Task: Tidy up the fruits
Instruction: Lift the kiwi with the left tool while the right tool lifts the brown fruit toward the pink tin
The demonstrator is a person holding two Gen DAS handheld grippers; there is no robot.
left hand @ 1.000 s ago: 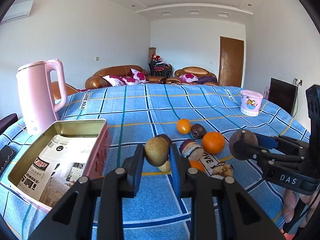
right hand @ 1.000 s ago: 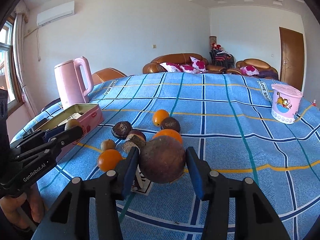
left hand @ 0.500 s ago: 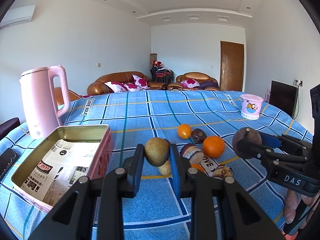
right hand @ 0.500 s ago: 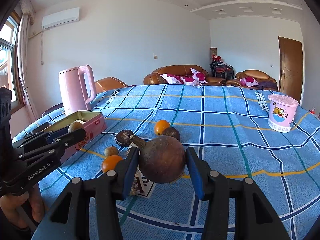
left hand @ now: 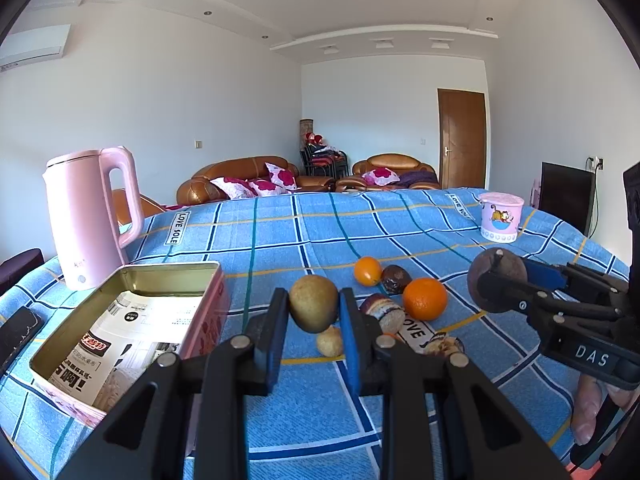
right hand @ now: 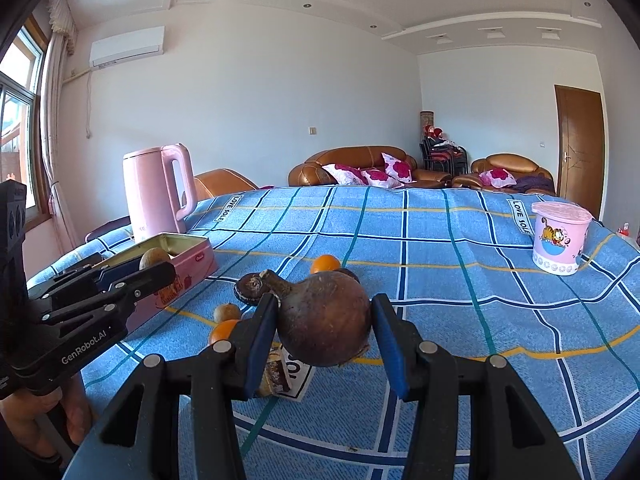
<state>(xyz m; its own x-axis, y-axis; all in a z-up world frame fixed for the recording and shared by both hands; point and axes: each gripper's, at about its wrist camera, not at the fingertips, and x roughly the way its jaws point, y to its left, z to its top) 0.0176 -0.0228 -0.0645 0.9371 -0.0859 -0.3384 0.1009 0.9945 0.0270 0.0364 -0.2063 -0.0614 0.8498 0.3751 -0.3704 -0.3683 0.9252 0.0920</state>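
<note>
- Blue-padded fingers [left hand: 349, 332] of the left gripper [left hand: 314, 320] are closed onto a greenish-brown oval fruit [left hand: 313, 308], held up off the blue checked tablecloth [left hand: 280, 240].
- From the right wrist view, the right gripper [right hand: 325, 332] has its fingers clamped on a large dark brown round fruit with a stubby stem [right hand: 322, 318], also lifted clear of the cloth.
- Both loaded grippers show in each other's camera: the right one at the right edge of the left view, the left one at the left edge of the right view.
- An open pink rectangular tin [left hand: 120, 320] with printed paper lining its bottom sits near the cloth's left edge, just left of the left gripper.
- Loose fruit lies in a cluster mid-cloth: a large orange [left hand: 424, 299], a smaller orange [left hand: 367, 270], a dark brown wrinkled fruit [left hand: 395, 279] touching the smaller orange, a cut purple-skinned piece [left hand: 382, 312], and a small tan round fruit [left hand: 330, 342] below the held oval one.
- A tall pink electric kettle [left hand: 86, 216] stands behind the tin at the left edge.
- A small pink lidded tub with a cartoon cat [right hand: 560, 238] stands well apart, towards the right edge.
</note>
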